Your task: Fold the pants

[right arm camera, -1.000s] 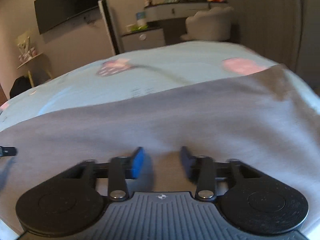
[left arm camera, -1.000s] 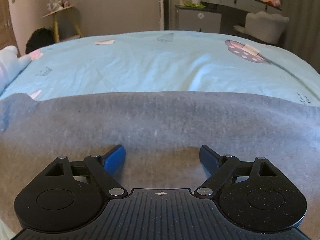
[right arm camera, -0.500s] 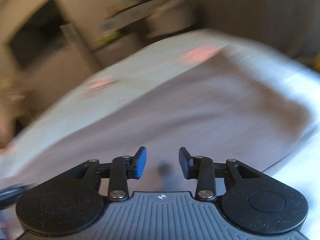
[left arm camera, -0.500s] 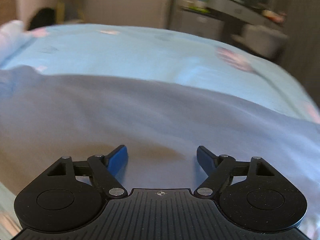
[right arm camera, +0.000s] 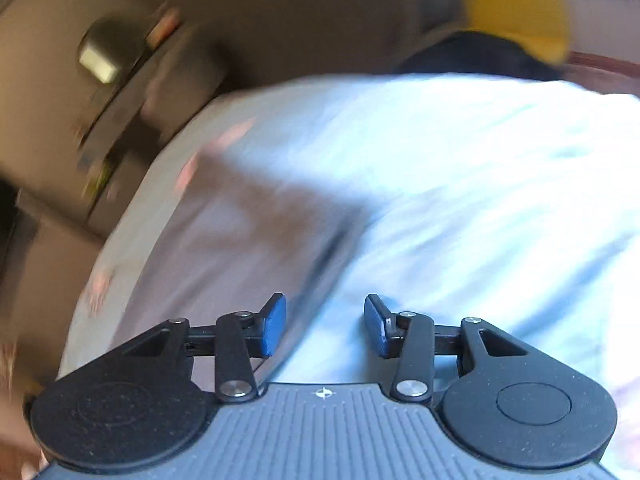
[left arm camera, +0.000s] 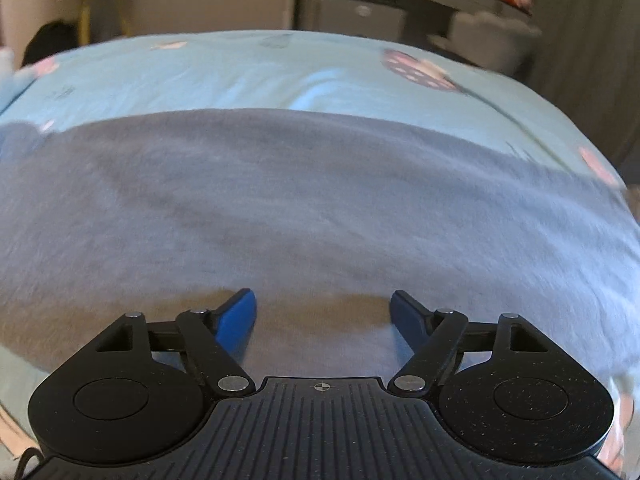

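1. At the bottom of the left wrist view: left gripper (left arm camera: 323, 304), blue pads wide apart, released, nothing pinched between them; jaws just been closing a little, only flat cloth beneath the gap.
2. Under and ahead of that gripper: grey pants (left arm camera: 304, 200), spread flat across the full width of the view, far edge running straight from left to right.
3. Beyond the pants: bed (left arm camera: 248, 76) with a light blue sheet, small pink prints and one dark spotted print toward the right.
4. Behind the bed, blurred: a pale wall, a grey dresser (left arm camera: 400, 4) with small items on top, a light padded chair (left arm camera: 492, 36) just beside it.
5. At the bottom of the right wrist view: right gripper (right arm camera: 325, 322), pads apart, released, holding nothing; jaws just been opening, with the pants' edge below the gap, not pressed by either pad.
6. Under the left finger (right arm camera: 272, 328) and stretching up and left: pants (right arm camera: 240, 232), ending in a slanted edge; to the right of it, bare light sheet of the bed (right arm camera: 480, 184).
7. Farther out, heavily smeared: dark furniture at left, something yellow (right arm camera: 516, 4) at the top right; cannot tell what.
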`<action>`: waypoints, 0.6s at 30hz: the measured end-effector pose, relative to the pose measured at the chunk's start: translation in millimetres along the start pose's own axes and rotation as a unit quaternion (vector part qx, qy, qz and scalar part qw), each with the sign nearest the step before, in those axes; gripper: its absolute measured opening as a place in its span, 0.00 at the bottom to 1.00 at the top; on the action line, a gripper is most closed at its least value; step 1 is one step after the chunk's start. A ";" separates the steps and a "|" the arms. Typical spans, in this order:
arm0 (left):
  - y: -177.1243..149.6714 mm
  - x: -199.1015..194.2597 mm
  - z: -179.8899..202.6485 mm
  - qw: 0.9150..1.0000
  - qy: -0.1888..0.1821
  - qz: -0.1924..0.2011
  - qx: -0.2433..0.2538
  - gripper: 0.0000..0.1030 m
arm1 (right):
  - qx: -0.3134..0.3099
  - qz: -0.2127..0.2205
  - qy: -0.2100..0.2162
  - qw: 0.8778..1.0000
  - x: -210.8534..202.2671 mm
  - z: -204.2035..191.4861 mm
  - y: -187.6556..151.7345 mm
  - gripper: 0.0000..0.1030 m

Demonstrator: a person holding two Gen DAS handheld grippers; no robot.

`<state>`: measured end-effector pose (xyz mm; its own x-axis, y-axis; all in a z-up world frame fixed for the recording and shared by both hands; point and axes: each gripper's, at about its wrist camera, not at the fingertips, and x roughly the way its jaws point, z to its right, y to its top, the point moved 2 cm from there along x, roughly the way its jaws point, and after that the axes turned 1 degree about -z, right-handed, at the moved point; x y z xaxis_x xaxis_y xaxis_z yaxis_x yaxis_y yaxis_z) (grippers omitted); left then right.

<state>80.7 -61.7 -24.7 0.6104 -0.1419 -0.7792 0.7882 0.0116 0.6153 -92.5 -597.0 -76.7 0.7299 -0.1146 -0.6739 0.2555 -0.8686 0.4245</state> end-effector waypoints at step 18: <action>-10.9 -9.4 47.1 0.995 -0.095 -0.016 0.000 0.84 | 0.087 -0.003 0.068 0.994 34.7 -0.9 34.4 0.40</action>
<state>62.7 -107.1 -18.5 0.5585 -0.3268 -0.7624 0.8074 0.0032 0.5900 -57.8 -630.4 -84.9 0.8108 -0.0523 -0.5829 0.1558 -0.9408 0.3011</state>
